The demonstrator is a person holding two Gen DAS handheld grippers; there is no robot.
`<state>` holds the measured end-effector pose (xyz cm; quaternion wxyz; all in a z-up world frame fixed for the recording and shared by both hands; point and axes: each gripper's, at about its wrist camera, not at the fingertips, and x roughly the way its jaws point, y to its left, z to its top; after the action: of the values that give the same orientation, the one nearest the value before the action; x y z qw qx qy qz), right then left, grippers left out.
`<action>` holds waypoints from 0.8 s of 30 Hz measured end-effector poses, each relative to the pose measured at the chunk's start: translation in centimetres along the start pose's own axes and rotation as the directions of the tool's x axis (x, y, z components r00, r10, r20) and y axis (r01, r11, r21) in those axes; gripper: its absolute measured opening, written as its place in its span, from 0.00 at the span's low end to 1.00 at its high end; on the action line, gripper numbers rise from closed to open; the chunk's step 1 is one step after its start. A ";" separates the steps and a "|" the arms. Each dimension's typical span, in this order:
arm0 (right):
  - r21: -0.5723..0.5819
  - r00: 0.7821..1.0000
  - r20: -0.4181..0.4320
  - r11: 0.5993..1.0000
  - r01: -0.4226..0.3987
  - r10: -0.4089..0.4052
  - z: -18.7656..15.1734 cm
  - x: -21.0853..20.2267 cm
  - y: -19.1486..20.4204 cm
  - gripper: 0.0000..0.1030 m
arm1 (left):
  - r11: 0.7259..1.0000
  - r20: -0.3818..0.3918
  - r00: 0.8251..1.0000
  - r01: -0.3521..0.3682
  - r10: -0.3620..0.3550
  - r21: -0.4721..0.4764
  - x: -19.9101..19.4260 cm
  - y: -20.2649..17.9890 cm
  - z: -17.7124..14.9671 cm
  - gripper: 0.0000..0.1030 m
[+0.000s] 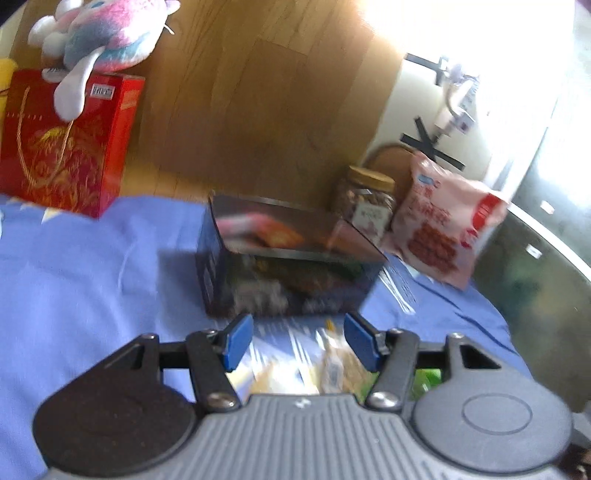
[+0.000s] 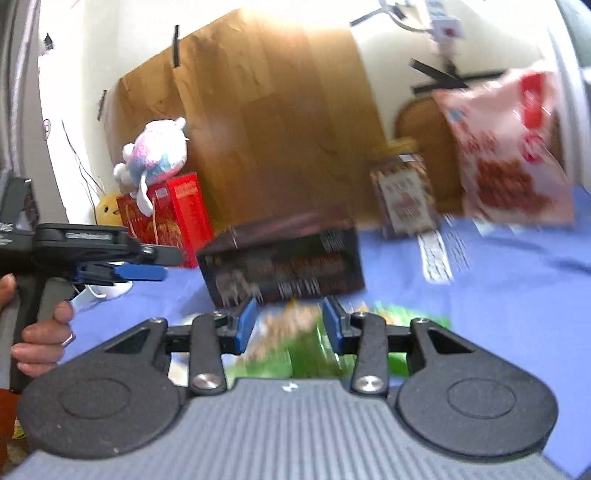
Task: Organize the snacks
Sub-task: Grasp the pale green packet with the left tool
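Note:
A dark printed snack box (image 1: 288, 258) (image 2: 284, 262) lies on the blue cloth (image 1: 92, 266) just beyond both grippers. My left gripper (image 1: 300, 341) (image 2: 155, 272) is open, its blue pads apart over a yellowish snack packet (image 1: 334, 363) that lies on the cloth below them. My right gripper (image 2: 290, 325) is also open, above a green and yellow packet (image 2: 295, 343) that its pads do not press. A brown-lidded jar (image 1: 365, 203) (image 2: 402, 195) and a pink-white snack bag (image 1: 443, 229) (image 2: 509, 155) stand at the back right. Both views are motion-blurred.
A red gift box (image 1: 62, 144) (image 2: 166, 214) with a plush toy (image 1: 103, 33) (image 2: 155, 155) on top stands at the back left. A wood-patterned board (image 1: 258, 110) leans against the wall behind. A person's hand (image 2: 40, 332) holds the left gripper's handle.

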<state>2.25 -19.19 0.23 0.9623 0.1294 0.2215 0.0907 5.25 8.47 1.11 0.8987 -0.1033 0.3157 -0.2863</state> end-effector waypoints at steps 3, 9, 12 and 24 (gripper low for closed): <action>0.058 0.999 -0.043 0.998 -0.006 0.009 -1.7 -0.8 -0.3 0.42 | 0.999 -0.027 0.999 0.039 -0.039 0.012 -2.2 -0.9 -2.1 0.54; 0.064 0.994 -0.085 0.996 -0.067 0.073 -3.7 -2.2 1.3 0.42 | 0.997 -0.169 0.983 0.080 -0.076 0.020 -5.1 -1.3 -7.6 0.44; 0.033 0.989 -0.118 0.996 -0.082 0.086 -4.2 -2.0 2.1 0.42 | 0.997 -0.245 0.967 0.071 -0.070 -0.005 -3.8 -0.9 -9.4 0.40; -0.042 0.979 -0.189 0.996 -0.083 0.074 -5.0 2.9 2.6 0.44 | 0.997 -0.170 0.984 0.035 -0.046 -0.069 0.6 0.9 -5.9 0.44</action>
<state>2.24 -15.01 -4.49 0.9357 0.1050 0.3035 0.1457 2.36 8.79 -4.14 0.8584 -0.1141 0.3988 -0.3017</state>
